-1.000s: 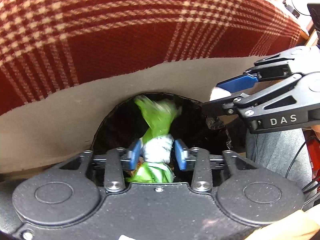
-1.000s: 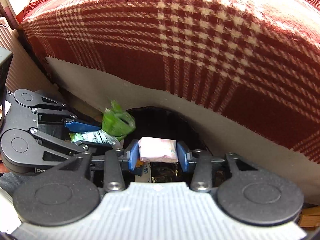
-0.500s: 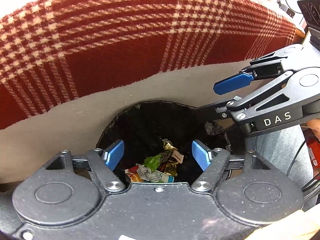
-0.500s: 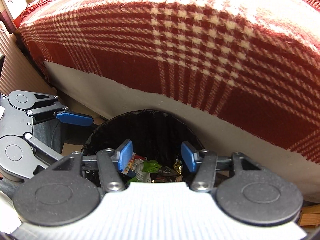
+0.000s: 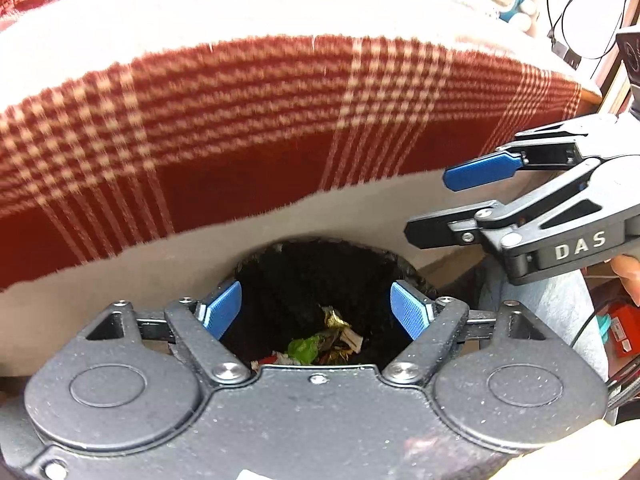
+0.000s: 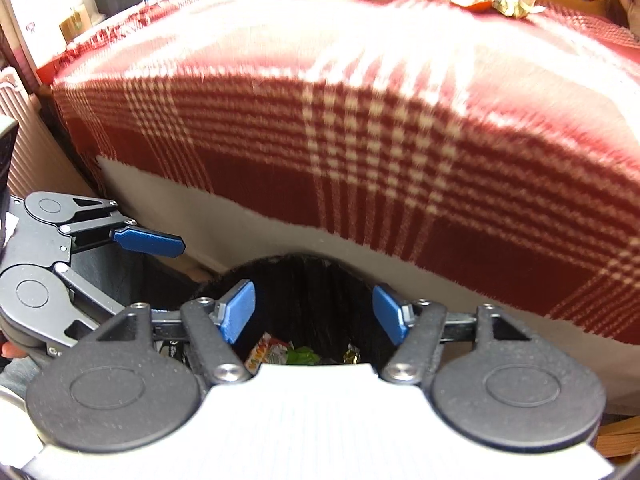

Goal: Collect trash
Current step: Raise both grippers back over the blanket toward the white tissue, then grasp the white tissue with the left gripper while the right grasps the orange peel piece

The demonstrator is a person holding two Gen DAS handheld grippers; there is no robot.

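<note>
Left gripper (image 5: 316, 310) and right gripper (image 6: 312, 314) jaws just opening, now wide, empty, over round black-lined bin (image 5: 288, 264) holding crumpled wrappers (image 5: 320, 344).

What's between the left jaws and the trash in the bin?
Nothing: left gripper is open and empty, jaws having just opened, with only dark bin interior above the trash. Left wrist view.

The left claw (image 5: 316, 310) tilts steeply downward, blue pads spread wide with nothing between them, its jaws having just been opening. Beside it the right claw (image 6: 314, 312) does likewise, empty too.
</note>
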